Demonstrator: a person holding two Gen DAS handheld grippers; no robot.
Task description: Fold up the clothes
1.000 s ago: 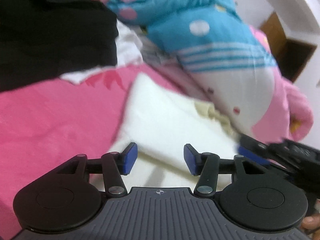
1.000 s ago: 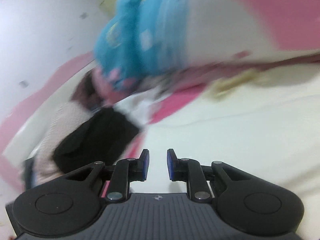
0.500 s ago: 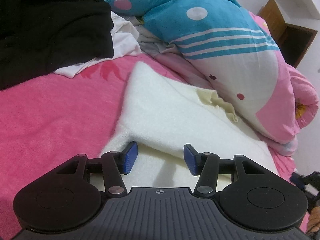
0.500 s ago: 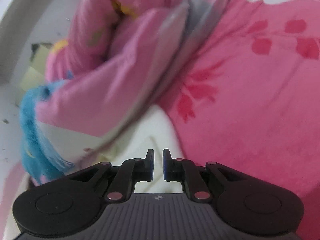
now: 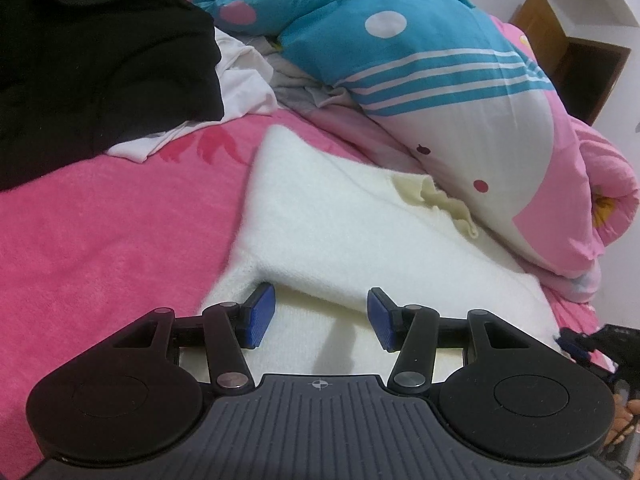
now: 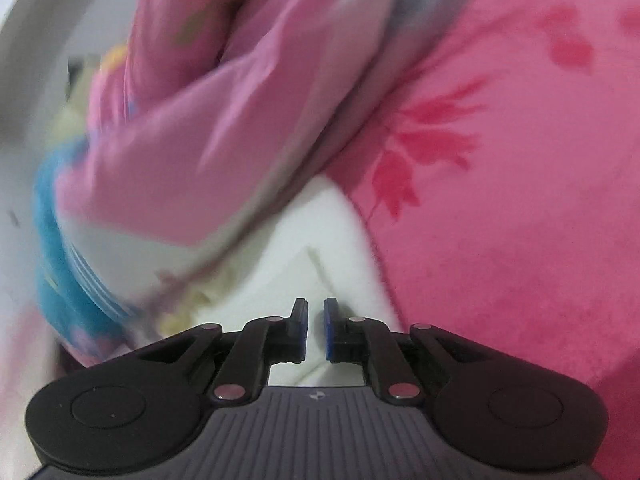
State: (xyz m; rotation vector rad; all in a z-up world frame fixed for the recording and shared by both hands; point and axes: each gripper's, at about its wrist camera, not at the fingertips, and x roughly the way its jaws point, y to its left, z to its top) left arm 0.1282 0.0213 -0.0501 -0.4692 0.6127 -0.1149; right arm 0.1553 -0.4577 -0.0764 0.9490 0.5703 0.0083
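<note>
pink bedspread point(image 5: 100, 240) spreads leftward; left tool point(image 5: 321, 317) gapes over cream garment point(image 5: 320, 216), right tool point(image 6: 315, 328) nearly clenched, empty.

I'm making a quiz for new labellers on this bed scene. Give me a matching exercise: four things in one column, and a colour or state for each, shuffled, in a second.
Things:
1. left gripper
2. right gripper
3. garment pile
4. folded garment

States:
A. black
B. cream-white, lying on the pink blanket
C. jaws wide apart
D. jaws nearly closed, narrow gap

Pairs: 1-C, 2-D, 3-A, 4-B
</note>
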